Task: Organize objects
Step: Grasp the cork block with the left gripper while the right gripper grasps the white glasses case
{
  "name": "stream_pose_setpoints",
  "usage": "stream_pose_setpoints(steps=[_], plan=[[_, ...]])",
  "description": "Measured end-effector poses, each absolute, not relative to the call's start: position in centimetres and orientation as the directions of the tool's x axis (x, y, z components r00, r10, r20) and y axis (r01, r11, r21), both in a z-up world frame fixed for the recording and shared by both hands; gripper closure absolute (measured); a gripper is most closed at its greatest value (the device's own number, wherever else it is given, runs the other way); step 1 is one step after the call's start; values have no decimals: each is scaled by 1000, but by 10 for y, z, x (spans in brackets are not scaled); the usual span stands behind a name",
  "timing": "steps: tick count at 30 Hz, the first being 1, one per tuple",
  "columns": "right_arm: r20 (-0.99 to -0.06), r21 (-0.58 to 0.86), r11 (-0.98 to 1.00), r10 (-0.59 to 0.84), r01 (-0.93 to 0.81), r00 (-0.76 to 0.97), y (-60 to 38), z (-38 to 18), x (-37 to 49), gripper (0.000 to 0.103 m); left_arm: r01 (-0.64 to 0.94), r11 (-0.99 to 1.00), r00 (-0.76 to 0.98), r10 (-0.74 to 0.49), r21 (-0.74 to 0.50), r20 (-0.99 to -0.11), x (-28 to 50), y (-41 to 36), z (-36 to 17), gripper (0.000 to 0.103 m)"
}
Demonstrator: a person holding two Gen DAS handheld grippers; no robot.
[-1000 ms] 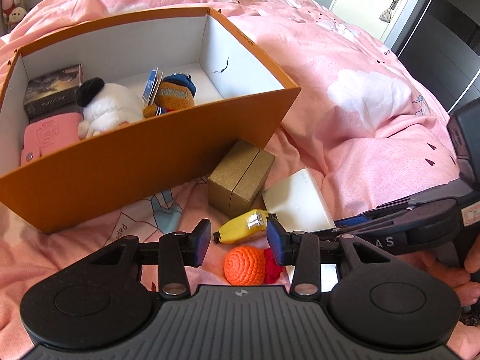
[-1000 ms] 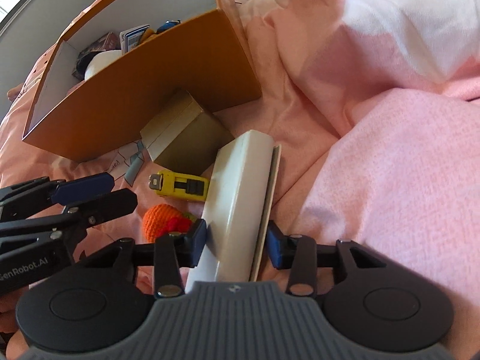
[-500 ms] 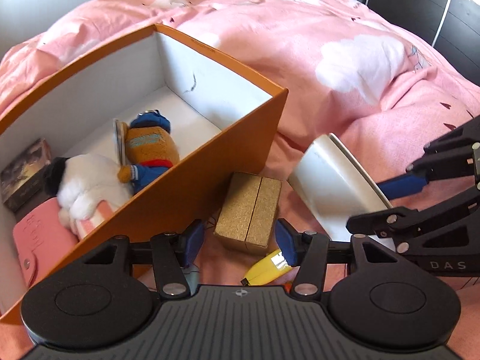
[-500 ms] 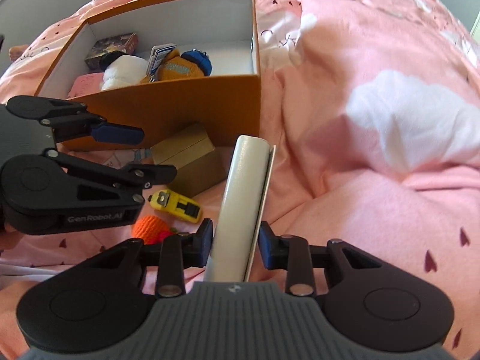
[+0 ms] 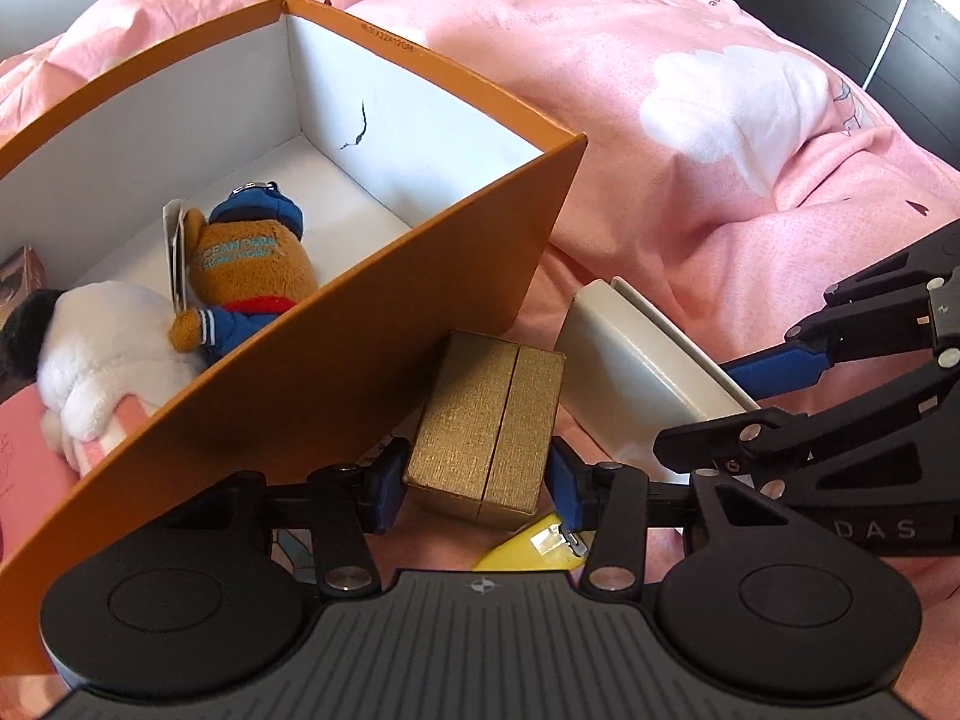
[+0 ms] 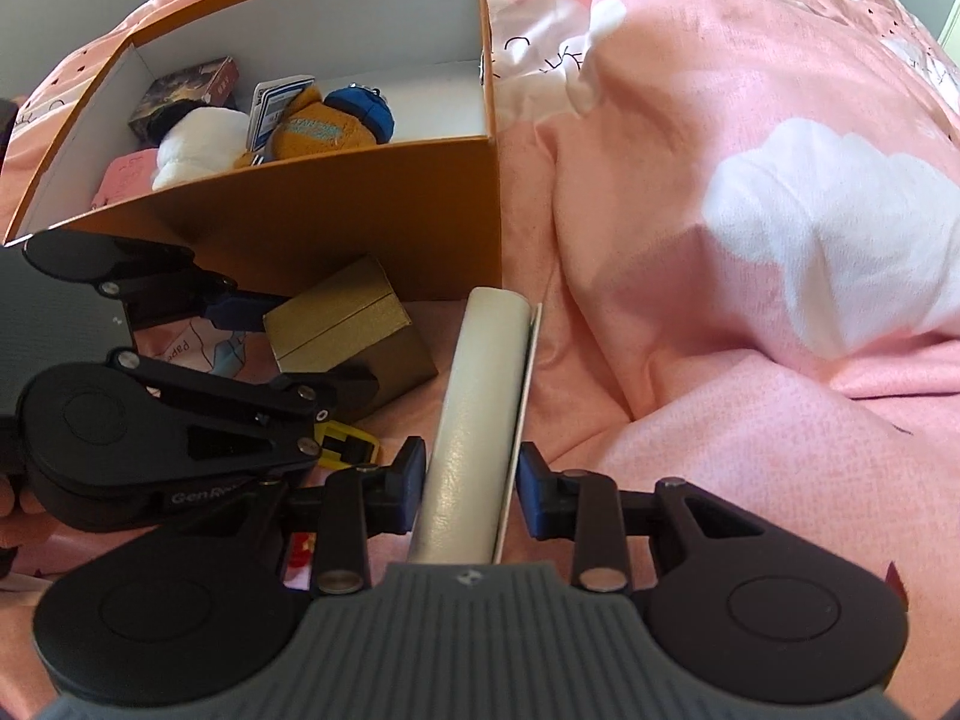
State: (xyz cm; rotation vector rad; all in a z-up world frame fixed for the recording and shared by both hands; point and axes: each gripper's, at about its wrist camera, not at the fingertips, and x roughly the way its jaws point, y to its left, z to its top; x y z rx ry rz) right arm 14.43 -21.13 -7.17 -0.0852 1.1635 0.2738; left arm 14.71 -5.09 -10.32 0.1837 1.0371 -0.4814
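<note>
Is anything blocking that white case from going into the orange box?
Only the box's near wall stands between them, so the white case, gripped in the right claw, would have to go over it. The box's right end beside the bear looks free.

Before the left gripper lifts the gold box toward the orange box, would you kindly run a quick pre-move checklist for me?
1. Gold box sits between the left gripper fingers, whose jaws have just been closing: ok.
2. Pads pressing on it: cannot tell.
3. Right gripper clamps the white case: ok.
4. Free floor in the orange box beside the brown plush: ok.
5. Yellow utility knife clear of the fingers: not ok, it lies just beneath.
</note>
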Motion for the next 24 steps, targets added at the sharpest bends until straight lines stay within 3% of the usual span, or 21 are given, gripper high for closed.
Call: stream_pose_setpoints(steps=[6,12,16,20,24], plan=[[-909,139,953,231,-271,348,-209,-64,141,65,357,931,444,-238,-73,-864,132,-29,-91,49],[-884,326,912,388,-250,262,-206,-68,144,64,243,962,462,-229,-126,-857,118,4,-78,49],[-884,322,920,376,-223,277,-204,-71,146,63,206,970,486,-219,-133,-846,112,12,-72,49],[-884,359,921,388,-154,262,-211,-80,155,47,198,969,492,-231,-150,-840,111,12,-71,49],[-885,398,913,408,-90,225,-221,-97,164,43,195,968,496,-236,-158,-836,110,12,-70,49]])
